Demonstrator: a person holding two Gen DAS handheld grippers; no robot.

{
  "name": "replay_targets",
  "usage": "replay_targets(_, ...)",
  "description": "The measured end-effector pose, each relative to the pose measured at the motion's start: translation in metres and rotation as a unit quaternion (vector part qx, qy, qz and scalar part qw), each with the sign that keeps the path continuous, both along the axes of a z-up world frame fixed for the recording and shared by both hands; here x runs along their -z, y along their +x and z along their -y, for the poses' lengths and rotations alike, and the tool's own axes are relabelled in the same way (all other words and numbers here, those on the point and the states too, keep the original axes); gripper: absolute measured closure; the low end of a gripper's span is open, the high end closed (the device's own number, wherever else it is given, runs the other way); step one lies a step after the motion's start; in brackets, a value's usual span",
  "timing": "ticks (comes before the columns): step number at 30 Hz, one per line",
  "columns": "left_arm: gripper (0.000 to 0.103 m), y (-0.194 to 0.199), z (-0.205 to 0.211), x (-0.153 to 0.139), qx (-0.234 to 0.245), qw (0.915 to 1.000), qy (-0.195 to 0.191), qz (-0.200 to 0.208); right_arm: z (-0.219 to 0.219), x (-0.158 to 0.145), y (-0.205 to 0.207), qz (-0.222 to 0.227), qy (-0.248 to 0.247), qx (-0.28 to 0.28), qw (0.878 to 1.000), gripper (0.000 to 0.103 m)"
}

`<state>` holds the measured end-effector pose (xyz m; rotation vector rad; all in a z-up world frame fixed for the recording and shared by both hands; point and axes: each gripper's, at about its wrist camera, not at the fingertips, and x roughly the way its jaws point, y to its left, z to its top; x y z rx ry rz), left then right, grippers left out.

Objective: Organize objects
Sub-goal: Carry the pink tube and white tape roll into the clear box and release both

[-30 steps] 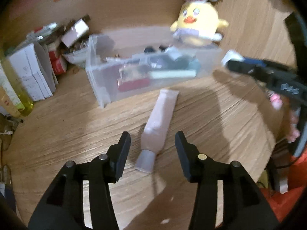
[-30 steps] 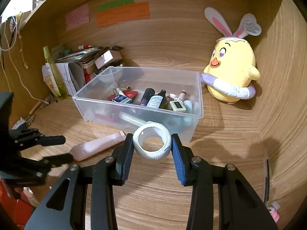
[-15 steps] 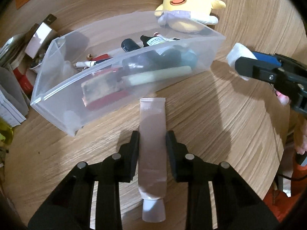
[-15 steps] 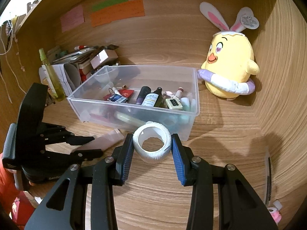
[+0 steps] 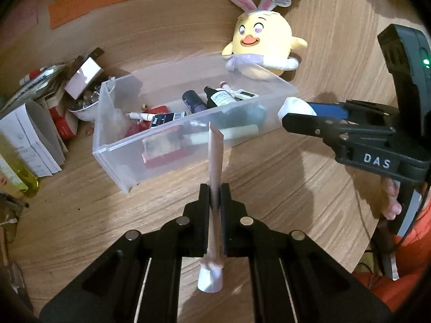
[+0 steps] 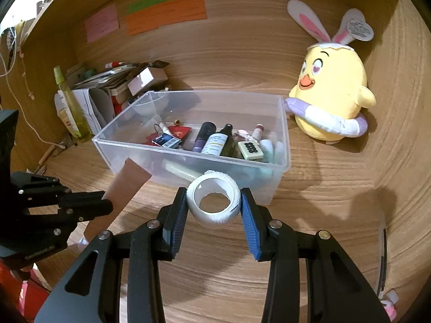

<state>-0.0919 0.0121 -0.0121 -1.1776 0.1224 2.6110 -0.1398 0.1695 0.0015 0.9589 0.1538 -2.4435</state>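
Observation:
My left gripper [image 5: 214, 192] is shut on a pale pink tube [image 5: 215, 167] with a white cap and holds it lifted above the desk, just in front of the clear plastic bin [image 5: 107, 123]. The tube [image 6: 126, 185] and left gripper [image 6: 105, 202] also show in the right wrist view. My right gripper [image 6: 214, 202] is shut on a white tape roll [image 6: 214, 199], held just in front of the bin [image 6: 282, 123]. The bin holds several small bottles, tubes and cards.
A yellow plush chick [image 6: 331, 99] with bunny ears stands right of the bin by the wooden wall. Boxes, papers and a yellow-green bottle [image 6: 72, 105] crowd the left. Coloured notes [image 6: 164, 13] hang on the back wall.
My left gripper closed on the pink tube where it lay on the desk and lifted it, edge-on now, toward the bin. My right gripper kept the tape roll and edged closer to the bin.

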Motion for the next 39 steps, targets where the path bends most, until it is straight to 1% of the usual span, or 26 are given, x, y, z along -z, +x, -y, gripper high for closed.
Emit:
replay_targets(2,0.097,-0.001,0.002,-0.005,-0.001,1.0000,0.007,-0.004,0.002,-0.003,0.001,-0.004,-0.001,-0.002,1.000,0.068)
replay_targets(6,0.097,-0.005,0.004,-0.022,-0.005,0.9993,0.023,-0.029,0.002,-0.011,-0.001,-0.015,-0.003,-0.001,1.000,0.068)
replay_targets(11,0.097,-0.008,0.005,-0.047,-0.007,0.9972,0.039,-0.063,0.006,-0.021,-0.011,-0.028,-0.003,0.000,1.000,0.068)
replay_targets(16,0.097,-0.017,0.009,-0.068,-0.013,0.9944,0.057,-0.088,0.012,-0.028,-0.023,-0.036,-0.002,-0.002,0.999,0.068)
replay_targets(20,0.097,-0.025,0.013,-0.086,-0.021,0.9918,0.062,-0.110,0.019,-0.031,-0.034,-0.039,0.002,-0.006,0.999,0.068)
replay_targets(25,0.097,-0.035,0.020,-0.101,-0.034,0.9890,0.069,-0.127,0.023,-0.033,-0.045,-0.042,0.003,-0.008,0.999,0.068)
replay_targets(29,0.097,-0.048,0.025,-0.105,-0.040,0.9879,0.080,-0.127,0.024,-0.035,-0.055,-0.044,0.003,-0.007,0.999,0.068)
replay_targets(34,0.097,-0.068,0.023,-0.100,-0.038,0.9882,0.090,-0.118,0.026,-0.029,-0.065,-0.040,0.011,-0.003,0.999,0.068)
replay_targets(37,0.097,-0.081,0.019,-0.090,-0.031,0.9889,0.103,-0.103,0.027,-0.024,-0.071,-0.038,0.023,0.001,0.999,0.068)
replay_targets(39,0.097,-0.093,0.019,-0.082,-0.035,0.9897,0.108,-0.087,0.027,-0.020,-0.076,-0.034,0.029,0.005,0.999,0.068)
